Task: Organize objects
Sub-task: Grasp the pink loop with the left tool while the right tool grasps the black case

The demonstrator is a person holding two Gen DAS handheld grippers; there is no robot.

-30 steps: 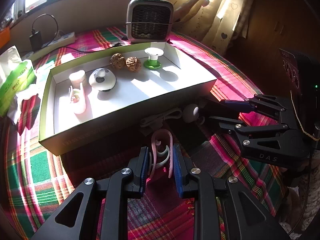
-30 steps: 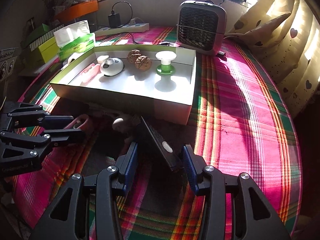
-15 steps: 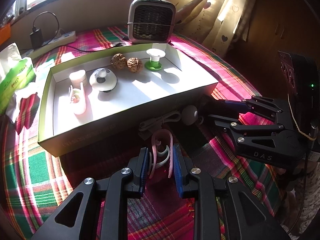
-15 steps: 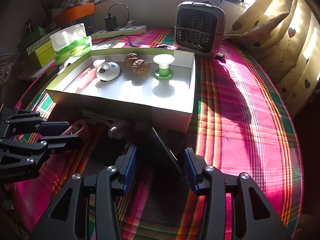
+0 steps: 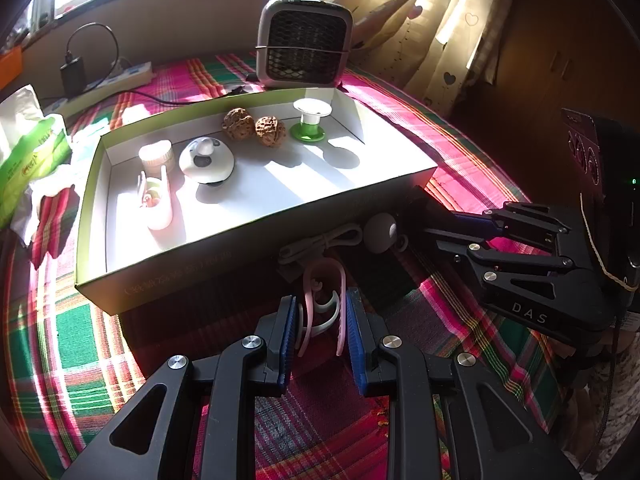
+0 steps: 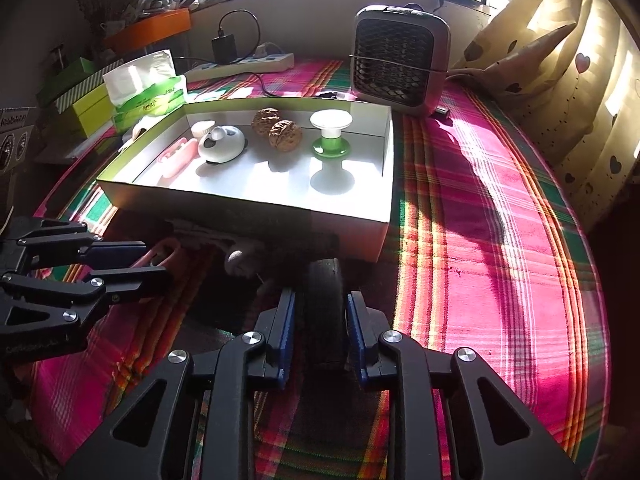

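- Left tool (image 5: 321, 322) grips the pink clip (image 5: 320, 288) on the plaid tabletop (image 5: 460, 148), before the tray (image 5: 248, 240).
- Right tool (image 6: 320, 316), jaws just closing, clamps a black device (image 6: 323, 300) beside it.

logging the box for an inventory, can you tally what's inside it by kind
walnuts: 2
green and white spool: 1
white round gadget: 1
cream jar: 1
pink clip: 1
total in the box: 6
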